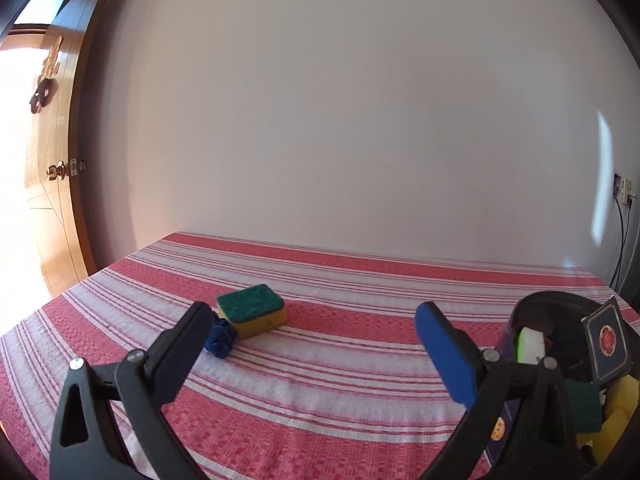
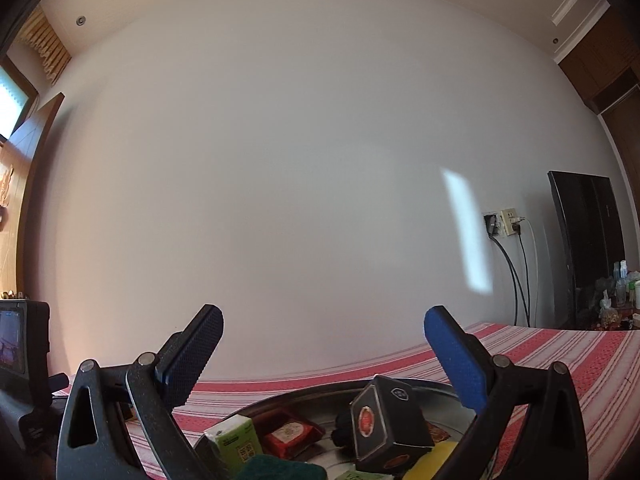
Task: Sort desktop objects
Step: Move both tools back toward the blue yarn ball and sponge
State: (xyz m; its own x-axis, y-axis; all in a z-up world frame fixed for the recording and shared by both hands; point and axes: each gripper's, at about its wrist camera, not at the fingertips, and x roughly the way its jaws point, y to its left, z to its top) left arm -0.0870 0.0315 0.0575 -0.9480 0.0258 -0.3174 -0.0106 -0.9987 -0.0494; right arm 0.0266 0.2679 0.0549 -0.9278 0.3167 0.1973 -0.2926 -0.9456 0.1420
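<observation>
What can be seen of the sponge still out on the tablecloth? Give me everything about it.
The sponge is a rounded block with a dark green scouring layer on top and a yellow foam body beneath. It looks intact, lying flat, green side up, on the red and white striped tablecloth, ahead of the open left gripper. A small crumpled blue thing sits against its near left corner; whether they touch is unclear. Nothing grips it.
</observation>
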